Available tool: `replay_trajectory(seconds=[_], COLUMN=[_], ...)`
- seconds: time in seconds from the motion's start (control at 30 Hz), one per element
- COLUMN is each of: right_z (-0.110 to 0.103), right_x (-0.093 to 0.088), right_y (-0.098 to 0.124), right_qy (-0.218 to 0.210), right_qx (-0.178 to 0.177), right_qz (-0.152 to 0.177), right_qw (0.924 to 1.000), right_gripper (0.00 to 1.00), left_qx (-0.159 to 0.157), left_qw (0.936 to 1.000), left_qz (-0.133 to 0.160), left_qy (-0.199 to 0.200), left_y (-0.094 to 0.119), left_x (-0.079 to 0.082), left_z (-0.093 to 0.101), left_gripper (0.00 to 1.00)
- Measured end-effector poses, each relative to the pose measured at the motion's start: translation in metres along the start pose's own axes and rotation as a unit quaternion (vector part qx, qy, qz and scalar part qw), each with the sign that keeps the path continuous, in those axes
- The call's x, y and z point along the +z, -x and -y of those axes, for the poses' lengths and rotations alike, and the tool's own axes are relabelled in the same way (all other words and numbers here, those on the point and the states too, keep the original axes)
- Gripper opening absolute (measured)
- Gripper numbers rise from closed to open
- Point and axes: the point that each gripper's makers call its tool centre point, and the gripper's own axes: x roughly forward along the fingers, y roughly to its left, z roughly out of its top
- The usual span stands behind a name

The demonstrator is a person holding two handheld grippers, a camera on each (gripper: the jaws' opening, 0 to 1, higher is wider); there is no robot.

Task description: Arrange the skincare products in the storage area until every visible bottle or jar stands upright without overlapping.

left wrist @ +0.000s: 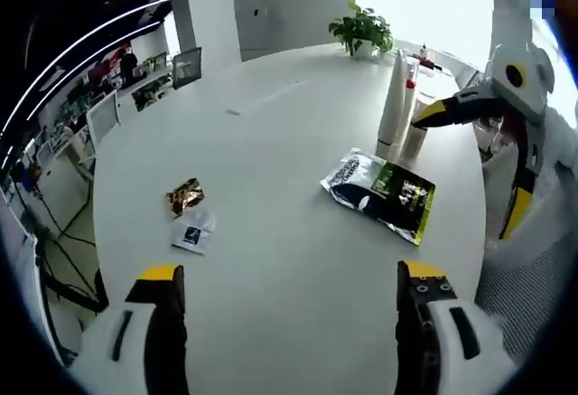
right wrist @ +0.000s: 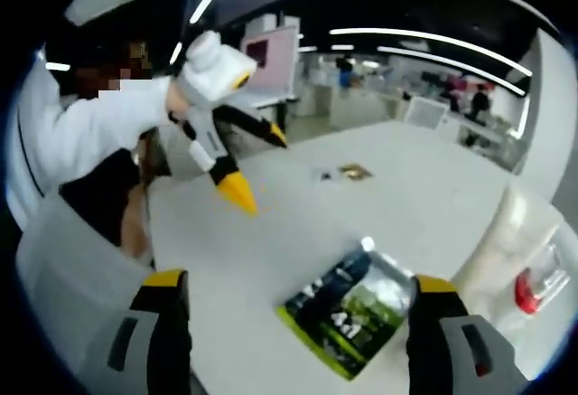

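On the white worktop (left wrist: 271,142) lies one green and black foil pouch (left wrist: 381,193), and near the opposite edge sit two small sachets, one gold-brown (left wrist: 184,195) and one white with a blue mark (left wrist: 192,230), touching each other. Toward the far edge stand at least two tall pale bottles (left wrist: 395,97) close together, one with a red part at its neck (left wrist: 412,83), with a shorter container (left wrist: 414,140) just beside them, though the exact number in that cluster cannot be told; one potted plant (left wrist: 363,30) stands at the far edge
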Motion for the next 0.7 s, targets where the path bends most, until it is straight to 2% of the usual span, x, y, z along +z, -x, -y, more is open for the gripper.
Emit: replay_trajectory(seconds=[0.1, 0.2, 0.53, 0.7], right_z=[-0.003, -0.003, -0.005, -0.004], right_x=[0.002, 0.002, 0.000, 0.000], right_y=[0.000, 0.001, 0.000, -0.001], right_qy=[0.005, 0.002, -0.003, -0.005], right_qx=[0.004, 0.004, 0.011, 0.012], right_qz=[0.002, 0.003, 0.001, 0.001], right_qw=[1.0000, 1.0000, 0.9999, 0.9999], right_gripper=[0.99, 0.99, 0.95, 0.95], left_qx=[-0.008, -0.016, 0.018, 0.019], left_qw=[0.9999, 0.9992, 0.9991, 0.9993], left_qz=[0.012, 0.020, 0.008, -0.001], left_qy=[0.004, 0.031, 0.037, 0.033], left_y=[-0.007, -0.015, -0.033, -0.040], left_x=[0.008, 0.011, 0.007, 0.004], left_z=[-0.005, -0.013, -0.059, -0.067], left_gripper=[0.91, 0.91, 0.83, 0.77])
